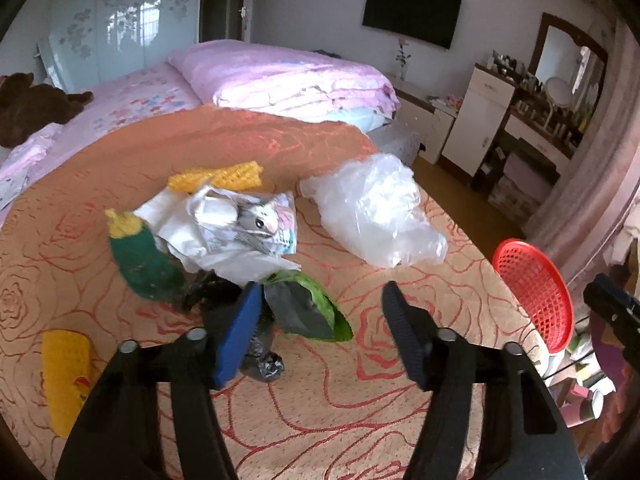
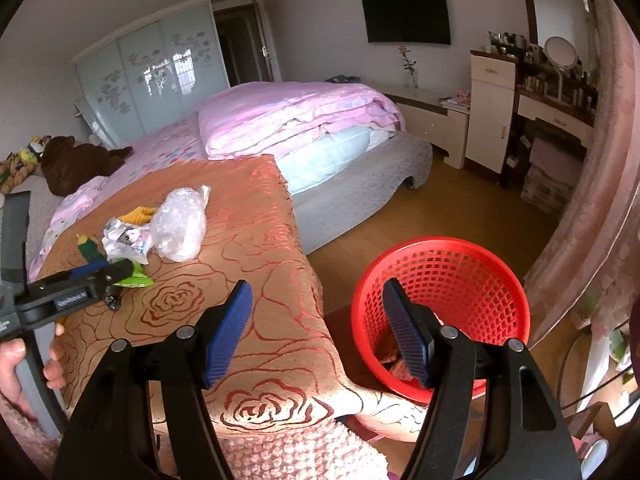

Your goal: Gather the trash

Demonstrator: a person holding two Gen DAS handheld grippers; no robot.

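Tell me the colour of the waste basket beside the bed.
Red basket, with a mesh wall; clearest in the right wrist view.

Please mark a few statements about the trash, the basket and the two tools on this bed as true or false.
1. The red basket stands on the floor beside the bed. True.
2. The clear bag is already in the basket. False: it lies on the orange cover.
3. The right tool holds a paper wad. False: nothing is between its fingers.
4. The left tool is at the green wrapper. True.
5. A TV hangs on the wall. True.
6. The basket is blue. False: it is red.
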